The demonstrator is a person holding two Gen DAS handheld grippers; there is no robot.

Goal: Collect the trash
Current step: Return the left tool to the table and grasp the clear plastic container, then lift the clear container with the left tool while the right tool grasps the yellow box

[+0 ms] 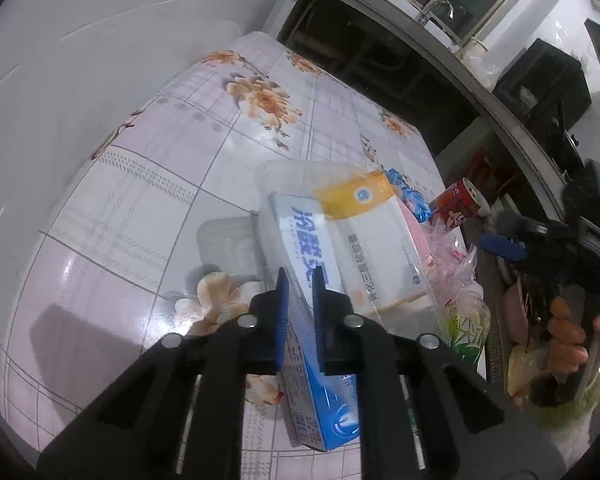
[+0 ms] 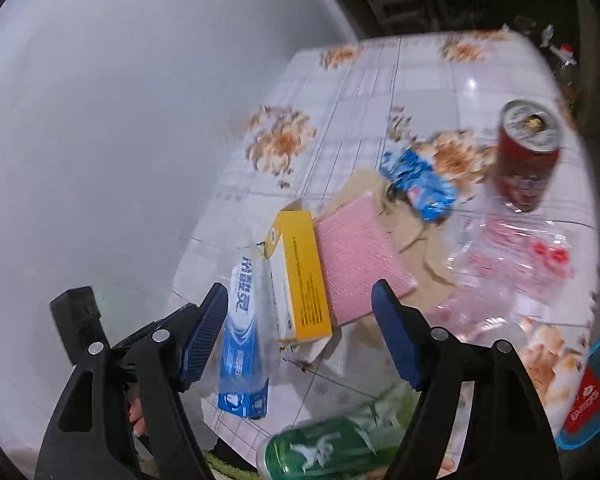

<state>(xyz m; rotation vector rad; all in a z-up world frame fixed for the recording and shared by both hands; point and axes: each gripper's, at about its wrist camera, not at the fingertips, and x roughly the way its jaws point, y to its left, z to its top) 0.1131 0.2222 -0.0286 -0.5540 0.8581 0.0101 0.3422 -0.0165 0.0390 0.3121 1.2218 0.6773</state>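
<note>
**Left fingers clamped on blue box; right fingers spread over the pile**

Left fingers (image 1: 300, 280) nearly closed, pads pressing both faces of the blue box (image 1: 318, 364). The box stands on edge, tilted, at the near side of the trash pile on the counter (image 1: 148, 184). Clear plastic film wraps around the box.

Right fingers (image 2: 300, 308) stand wide apart and hold nothing. They hang above the pile; picture blurred. Seen between them: the blue box, a yellow carton (image 2: 300, 276) leaning beside it, and a pink pad (image 2: 360, 264) touching the carton's far side.

Other trash on the flowered counter:
- crumpled blue wrapper (image 2: 418, 180) beyond the pink pad
- red can (image 2: 528, 156), upright, top opened, near the counter's far right edge
- clear bag (image 2: 512, 264) with red print, lying flat near the can
- green bottle (image 2: 336, 446) on its side at the near edge

In the left view a hand (image 1: 572, 332) grips the handle of the right gripper off the counter's right side. White wall (image 1: 100, 40) behind the counter.
</note>
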